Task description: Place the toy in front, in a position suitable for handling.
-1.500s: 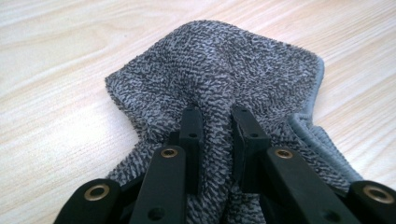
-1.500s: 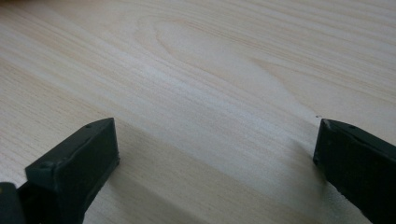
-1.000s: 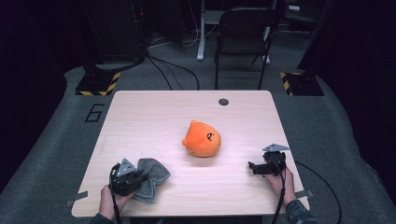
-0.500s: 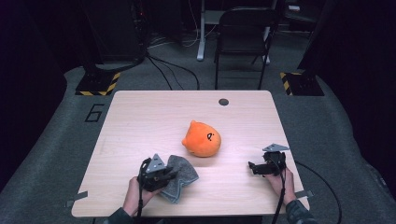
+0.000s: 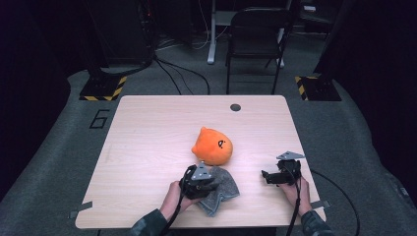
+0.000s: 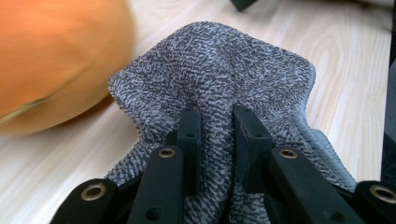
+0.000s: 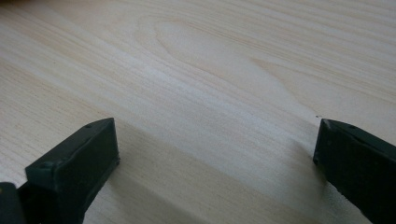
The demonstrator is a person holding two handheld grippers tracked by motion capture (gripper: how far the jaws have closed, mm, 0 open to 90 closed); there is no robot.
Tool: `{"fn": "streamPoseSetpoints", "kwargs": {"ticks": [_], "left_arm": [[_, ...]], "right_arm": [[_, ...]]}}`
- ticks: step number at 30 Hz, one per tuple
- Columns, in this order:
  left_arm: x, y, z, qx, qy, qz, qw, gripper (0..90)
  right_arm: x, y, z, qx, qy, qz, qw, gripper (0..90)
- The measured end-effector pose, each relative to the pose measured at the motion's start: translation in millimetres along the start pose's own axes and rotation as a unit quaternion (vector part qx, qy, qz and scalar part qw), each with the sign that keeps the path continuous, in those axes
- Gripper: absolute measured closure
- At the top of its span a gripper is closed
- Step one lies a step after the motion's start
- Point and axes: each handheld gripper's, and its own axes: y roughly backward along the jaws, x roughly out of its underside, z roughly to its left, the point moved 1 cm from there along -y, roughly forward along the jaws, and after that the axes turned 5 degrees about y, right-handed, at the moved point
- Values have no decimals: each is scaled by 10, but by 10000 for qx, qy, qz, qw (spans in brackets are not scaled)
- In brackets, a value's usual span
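The person's left hand reaches in from the desk's [image 5: 147, 142] near edge, its tongs [image 6: 215, 126] pinched onto a fold of the grey knitted cloth [image 6: 224, 79] just beside the orange plush toy [image 5: 212, 146]. The right tongs [image 7: 215, 154] rest low over bare wood, spread wide and holding nothing.

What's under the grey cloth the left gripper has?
The grey cloth lies on the wooden table, pinched by the left gripper. Bare wood surrounds it; anything beneath its folds is covered.
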Motion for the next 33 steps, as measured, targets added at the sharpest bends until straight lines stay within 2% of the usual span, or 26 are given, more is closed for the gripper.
{"fn": "streamPoseSetpoints", "kwargs": {"ticks": [2,3,5,6,9,10,12,13,15,16,17,19,22,23,25,27,28,30,31,33], "left_arm": [[-5,-158,-9,62,-53,99,9999,723],[-1,-281,-12,110,-98,207,9997,689],[1,-323,-12,117,-94,273,9995,661],[-2,-345,-16,184,-96,306,9993,525],[-7,-322,-32,171,-70,237,9995,358],[-9,-304,-34,171,-69,203,9996,358],[-11,-193,-35,120,-30,63,9999,306],[-11,-193,-35,120,-30,63,9999,294],[12,-34,-4,87,86,-83,9999,270],[12,-34,-4,87,86,-83,9999,265],[28,50,11,62,114,-138,9998,265],[72,200,45,-92,173,-254,9995,241],[147,357,111,-306,272,-335,9986,192],[204,433,170,-410,344,-394,9978,154],[287,522,260,-585,479,-448,9961,139],[356,586,352,-687,648,-471,9944,109],[384,612,386,-741,724,-504,9933,109],[458,682,485,-882,884,-535,9907,76],[486,708,523,-927,979,-563,9893,52],[540,736,590,-1115,1068,-586,9863,38]], "right_arm": [[-1,1,0,-2,0,7,10000,0],[0,2,0,-3,0,9,10000,0],[0,0,0,4,5,-4,10000,0],[1,3,3,5,-16,-2,10000,0],[2,5,7,5,-45,9,10000,0],[2,5,7,5,-45,9,10000,0],[3,9,12,0,-72,31,10000,0],[3,9,12,0,-72,31,10000,0],[6,11,-1,20,-4,31,10000,0],[6,11,-1,20,-4,31,10000,0],[7,11,2,29,-18,16,10000,0],[9,26,1,95,-32,68,9999,0],[-11,55,30,45,-67,129,9999,0],[-22,72,30,8,-8,112,9999,0],[-72,147,60,-122,9,-10,9999,0],[-148,252,146,-286,87,-102,9995,0],[-148,252,146,-286,87,-102,9995,0],[-188,304,220,-368,109,-123,9992,0],[-214,328,264,-470,203,-174,9985,0],[-254,358,343,-577,249,-186,9978,0]]}}
